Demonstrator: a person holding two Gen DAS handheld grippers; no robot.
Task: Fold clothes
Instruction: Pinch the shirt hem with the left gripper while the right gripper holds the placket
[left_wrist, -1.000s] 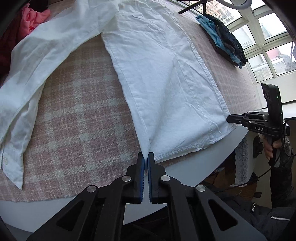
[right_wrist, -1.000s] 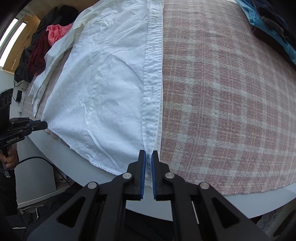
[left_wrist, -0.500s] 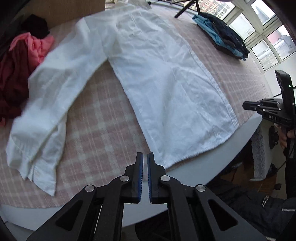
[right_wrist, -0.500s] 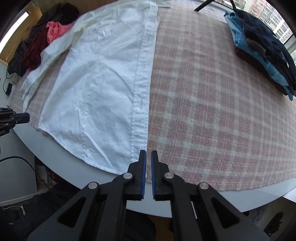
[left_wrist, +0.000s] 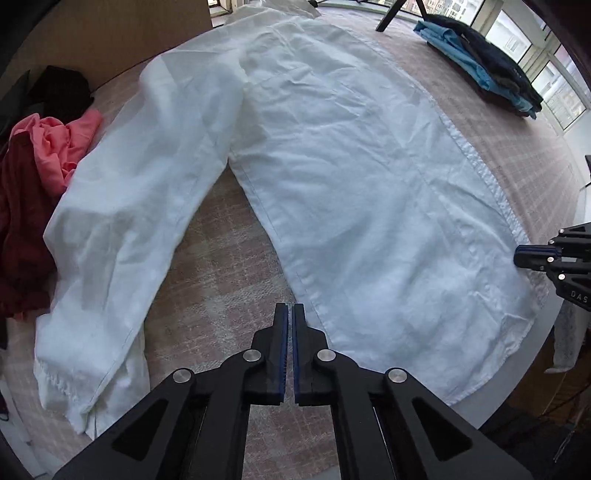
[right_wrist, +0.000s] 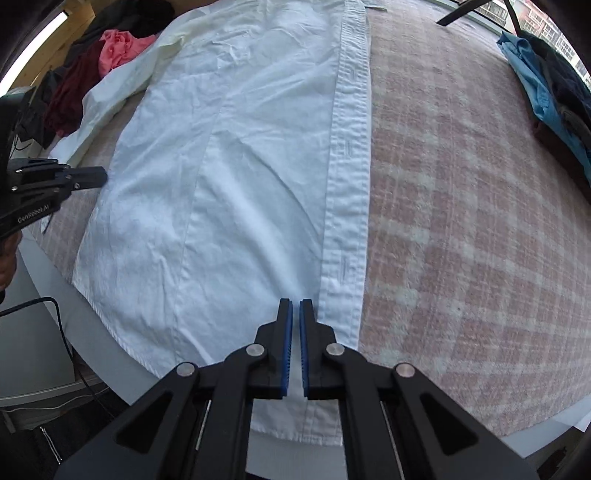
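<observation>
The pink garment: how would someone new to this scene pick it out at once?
Start at the checked tablecloth with the white shirt spread across it. Follow the shirt's sleeve to the crumpled pile at the cloth's left edge. The pink garment is the only bright piece, between a dark red one and black ones.

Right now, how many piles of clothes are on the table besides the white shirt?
2: a red, pink and dark heap left of the shirt's sleeve, and a blue and navy stack at the far right by the windows.
</observation>
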